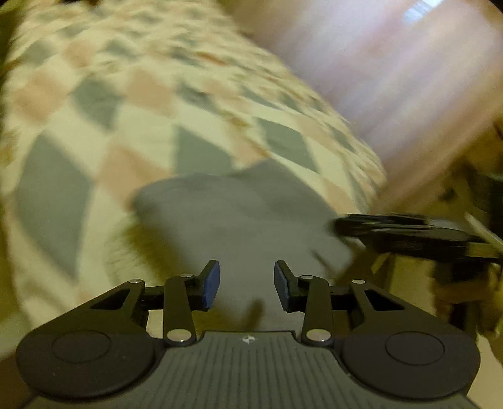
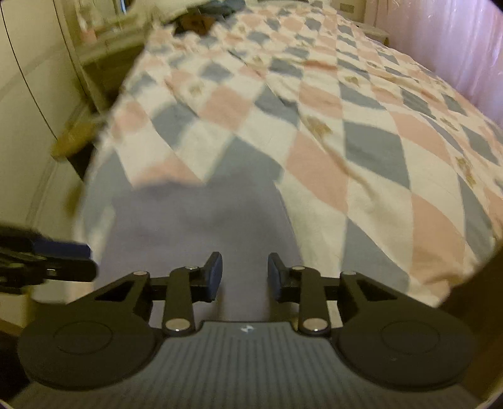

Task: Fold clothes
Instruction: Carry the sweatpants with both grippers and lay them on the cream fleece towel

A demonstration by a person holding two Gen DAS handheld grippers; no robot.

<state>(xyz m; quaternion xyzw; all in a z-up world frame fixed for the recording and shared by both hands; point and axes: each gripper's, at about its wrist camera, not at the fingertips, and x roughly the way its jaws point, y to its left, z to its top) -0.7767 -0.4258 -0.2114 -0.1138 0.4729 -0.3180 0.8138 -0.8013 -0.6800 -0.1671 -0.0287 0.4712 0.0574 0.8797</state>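
A grey garment (image 1: 239, 220) lies on the checked quilt at the near end of the bed; the right wrist view shows the garment (image 2: 195, 220) as lavender-grey. My left gripper (image 1: 246, 283) hovers over its near part, open, with the cloth showing through the gap between its blue pads (image 1: 210, 284) and nothing pressed by them. My right gripper (image 2: 245, 277) is above the same cloth, open too, its pads apart with a narrower gap. In the left wrist view the right gripper (image 1: 342, 225) reaches in from the right at the garment's edge. The left gripper (image 2: 89, 258) shows blurred at the left edge of the right wrist view.
The bed's quilt (image 2: 345, 126) of pink, grey and white diamonds stretches away ahead. A pink curtain (image 2: 456, 47) hangs along its far right side. White wardrobe doors (image 2: 28, 94) and a bedside unit (image 2: 103, 53) stand to the left. Some dark items (image 2: 195, 20) lie at the bed's far end.
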